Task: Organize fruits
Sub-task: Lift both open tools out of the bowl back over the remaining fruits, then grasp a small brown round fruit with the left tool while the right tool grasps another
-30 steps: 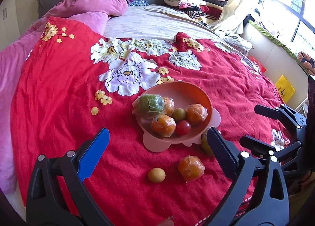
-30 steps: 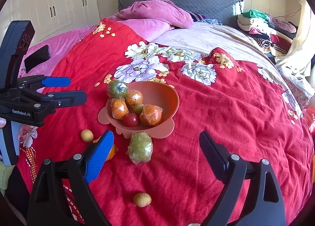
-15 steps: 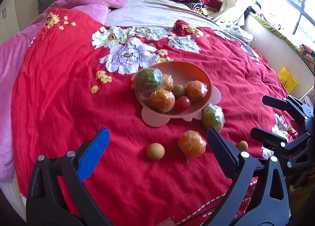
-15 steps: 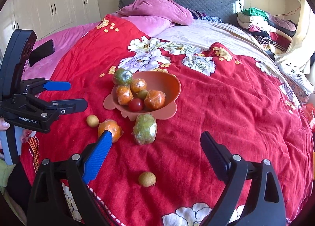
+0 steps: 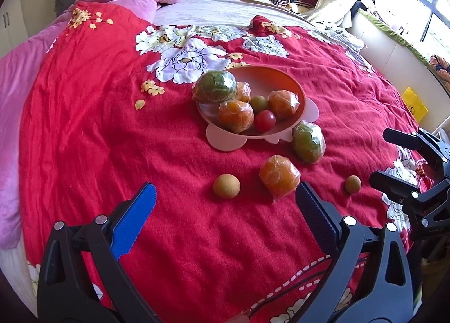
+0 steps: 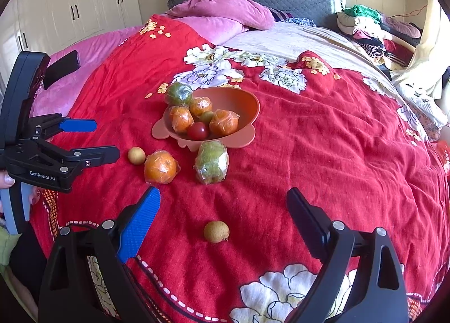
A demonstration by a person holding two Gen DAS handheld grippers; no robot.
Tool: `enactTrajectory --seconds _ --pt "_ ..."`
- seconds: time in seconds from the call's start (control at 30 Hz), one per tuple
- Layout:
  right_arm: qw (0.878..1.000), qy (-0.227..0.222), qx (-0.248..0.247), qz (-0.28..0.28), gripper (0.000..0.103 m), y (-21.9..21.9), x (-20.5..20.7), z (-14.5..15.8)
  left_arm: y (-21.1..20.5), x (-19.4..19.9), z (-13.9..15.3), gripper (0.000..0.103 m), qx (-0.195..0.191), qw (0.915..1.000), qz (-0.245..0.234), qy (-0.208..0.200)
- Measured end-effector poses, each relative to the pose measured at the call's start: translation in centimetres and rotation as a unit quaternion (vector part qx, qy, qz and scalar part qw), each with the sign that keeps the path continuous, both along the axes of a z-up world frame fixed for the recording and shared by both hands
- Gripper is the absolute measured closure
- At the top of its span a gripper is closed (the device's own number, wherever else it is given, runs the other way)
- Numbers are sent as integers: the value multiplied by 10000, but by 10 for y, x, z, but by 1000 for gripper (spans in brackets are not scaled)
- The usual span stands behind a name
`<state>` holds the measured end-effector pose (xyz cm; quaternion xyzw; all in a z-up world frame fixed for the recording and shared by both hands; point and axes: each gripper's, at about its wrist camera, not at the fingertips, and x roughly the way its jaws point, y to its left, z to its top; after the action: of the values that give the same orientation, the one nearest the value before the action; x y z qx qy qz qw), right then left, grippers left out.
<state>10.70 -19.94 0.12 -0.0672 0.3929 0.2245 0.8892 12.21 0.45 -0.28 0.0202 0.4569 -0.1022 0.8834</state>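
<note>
Both my claws, left gripper point(image 5: 225, 199) and right gripper point(image 6: 223, 199), have edged closer over the blanket point(image 6: 323, 137), jaws wide and empty, a longan point(image 6: 216, 231) just ahead of the right.

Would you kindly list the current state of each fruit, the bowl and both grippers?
Bowl: upright on the bedspread, partly filled.
Wrapped oranges in bowl: three, resting inside.
Red tomato: in bowl.
Wrapped green fruit: loose beside bowl.
Wrapped orange: loose on bedspread.
Small brown fruits: two, loose.
Left gripper: open, empty.
Right gripper: open, empty.
</note>
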Motion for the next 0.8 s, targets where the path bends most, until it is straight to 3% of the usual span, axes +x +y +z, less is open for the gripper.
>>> enactTrajectory --seconds 0.8 --pt "9992 291 -259 108 14 3 -12 -25 -17 -12 -24 12 135 9994 -240 189"
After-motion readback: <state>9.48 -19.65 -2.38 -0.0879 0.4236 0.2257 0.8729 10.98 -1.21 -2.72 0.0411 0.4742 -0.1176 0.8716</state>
